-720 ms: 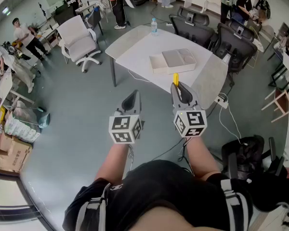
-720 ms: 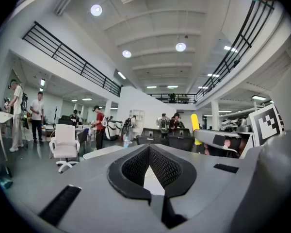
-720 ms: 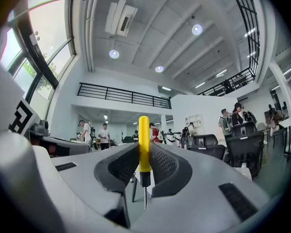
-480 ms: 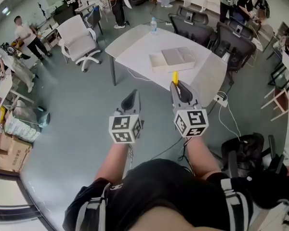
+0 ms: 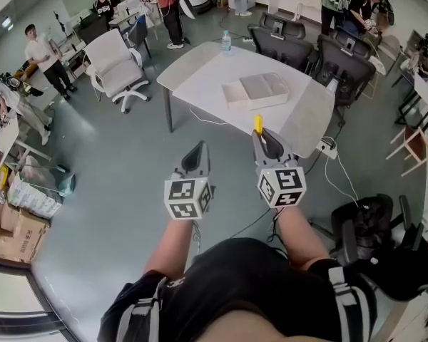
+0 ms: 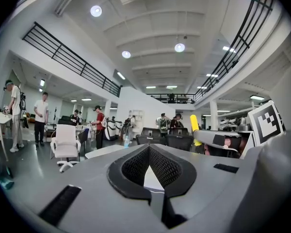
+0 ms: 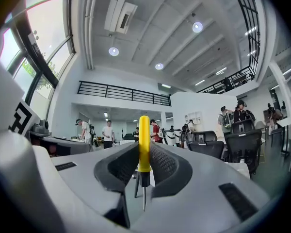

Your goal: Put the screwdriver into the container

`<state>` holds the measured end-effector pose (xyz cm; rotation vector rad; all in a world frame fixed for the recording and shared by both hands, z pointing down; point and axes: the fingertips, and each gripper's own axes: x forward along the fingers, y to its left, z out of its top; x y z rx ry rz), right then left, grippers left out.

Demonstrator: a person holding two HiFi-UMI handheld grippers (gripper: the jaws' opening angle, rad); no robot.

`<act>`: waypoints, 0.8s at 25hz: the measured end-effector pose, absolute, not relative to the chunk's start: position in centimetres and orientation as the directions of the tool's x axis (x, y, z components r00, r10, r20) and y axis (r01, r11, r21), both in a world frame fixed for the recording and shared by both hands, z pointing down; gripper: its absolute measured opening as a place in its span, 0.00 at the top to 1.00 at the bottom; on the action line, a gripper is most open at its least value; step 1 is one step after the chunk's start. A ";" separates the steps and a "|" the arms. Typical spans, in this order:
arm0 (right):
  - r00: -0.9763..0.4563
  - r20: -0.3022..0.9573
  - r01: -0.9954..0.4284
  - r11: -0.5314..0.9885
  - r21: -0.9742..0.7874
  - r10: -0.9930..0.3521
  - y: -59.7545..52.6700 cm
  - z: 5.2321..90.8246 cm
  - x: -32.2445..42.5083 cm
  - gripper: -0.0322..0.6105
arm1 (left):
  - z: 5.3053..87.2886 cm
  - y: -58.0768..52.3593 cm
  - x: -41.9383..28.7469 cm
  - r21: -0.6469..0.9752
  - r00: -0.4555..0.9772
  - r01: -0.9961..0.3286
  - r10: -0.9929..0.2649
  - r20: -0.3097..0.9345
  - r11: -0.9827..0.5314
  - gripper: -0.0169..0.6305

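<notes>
A yellow-handled screwdriver stands upright between the pads of my right gripper, handle up and its thin metal shaft pointing down. In the head view the yellow handle sticks out past the right gripper. An open white box, the container, lies on the white table well ahead of both grippers. My left gripper hovers over the grey floor beside the right one, with its jaws together and nothing in them. From the left gripper view the screwdriver shows off to the right.
A water bottle stands at the table's far edge. Black office chairs crowd the table's far right side, and a white chair stands to its left. A power strip with cables lies on the floor. Several people stand at the back.
Both grippers sit slightly lower in the head view. The screwdriver stays gripped in the right one.
</notes>
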<state>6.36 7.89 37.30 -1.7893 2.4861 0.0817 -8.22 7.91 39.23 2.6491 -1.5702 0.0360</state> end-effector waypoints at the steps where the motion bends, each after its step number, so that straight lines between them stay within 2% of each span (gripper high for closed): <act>1: -0.315 -0.088 -0.949 0.316 -0.001 -0.945 8.0 37.5 6.1 0.85 | 39.3 8.0 -8.5 0.043 0.482 -0.876 -0.875 0.052 -0.480 0.95; 20: -0.296 -0.117 -0.955 0.297 0.012 -0.948 7.5 38.9 1.7 0.85 | 41.3 6.8 -13.2 0.053 0.499 -0.866 -0.865 0.053 -0.497 0.95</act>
